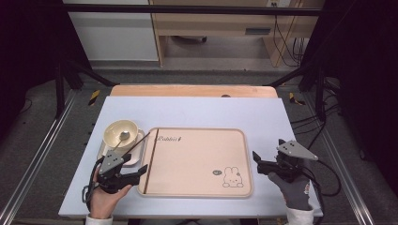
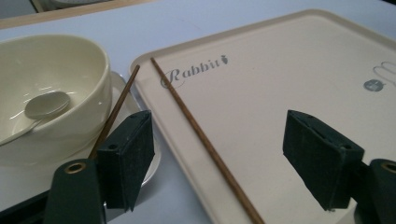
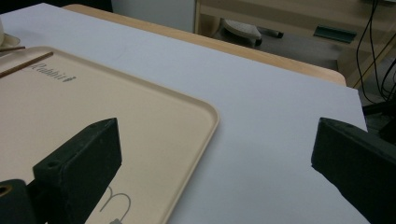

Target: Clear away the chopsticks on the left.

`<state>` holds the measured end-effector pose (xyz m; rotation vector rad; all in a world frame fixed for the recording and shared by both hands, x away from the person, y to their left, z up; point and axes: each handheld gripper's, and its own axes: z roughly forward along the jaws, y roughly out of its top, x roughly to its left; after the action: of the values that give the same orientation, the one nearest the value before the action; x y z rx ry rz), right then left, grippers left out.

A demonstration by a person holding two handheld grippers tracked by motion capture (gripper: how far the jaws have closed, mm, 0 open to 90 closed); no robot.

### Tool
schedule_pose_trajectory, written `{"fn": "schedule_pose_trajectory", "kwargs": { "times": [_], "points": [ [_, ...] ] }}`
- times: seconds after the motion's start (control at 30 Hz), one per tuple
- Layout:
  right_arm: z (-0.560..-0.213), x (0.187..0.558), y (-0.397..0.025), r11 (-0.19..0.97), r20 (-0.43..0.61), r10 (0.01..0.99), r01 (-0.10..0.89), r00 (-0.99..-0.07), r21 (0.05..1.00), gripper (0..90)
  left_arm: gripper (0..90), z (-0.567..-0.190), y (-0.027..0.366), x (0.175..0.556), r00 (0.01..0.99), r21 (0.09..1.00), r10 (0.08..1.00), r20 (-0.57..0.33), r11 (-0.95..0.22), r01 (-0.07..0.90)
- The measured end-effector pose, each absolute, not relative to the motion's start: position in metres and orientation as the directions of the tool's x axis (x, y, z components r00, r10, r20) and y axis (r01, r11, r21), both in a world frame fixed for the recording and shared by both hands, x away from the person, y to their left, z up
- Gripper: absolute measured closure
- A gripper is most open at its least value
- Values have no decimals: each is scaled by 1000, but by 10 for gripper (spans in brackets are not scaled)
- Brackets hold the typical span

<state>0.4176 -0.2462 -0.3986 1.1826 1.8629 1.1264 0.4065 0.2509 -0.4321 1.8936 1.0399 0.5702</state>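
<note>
One thin brown wooden chopstick (image 2: 201,138) lies along the 9 o'clock edge of the flat beige plastic tray (image 1: 197,187). The left gripper (image 1: 136,174) hangs just over it with jaws wide apart, holding nothing. The right gripper (image 1: 259,161), at 3 o'clock, is spread too. The stick looks light, stiff and slippery, so I would pinch its middle.
</note>
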Motion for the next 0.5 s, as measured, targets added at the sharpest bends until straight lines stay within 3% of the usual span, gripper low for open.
{"fn": "schedule_pose_trajectory", "kwargs": {
  "times": [0.5],
  "points": [
    [-398, 417, -247, 218, -70, 922, 359, -382, 907, 19, 234, -445, 275, 410, 554, 823, 832, 18, -327, 464]
  ]
}}
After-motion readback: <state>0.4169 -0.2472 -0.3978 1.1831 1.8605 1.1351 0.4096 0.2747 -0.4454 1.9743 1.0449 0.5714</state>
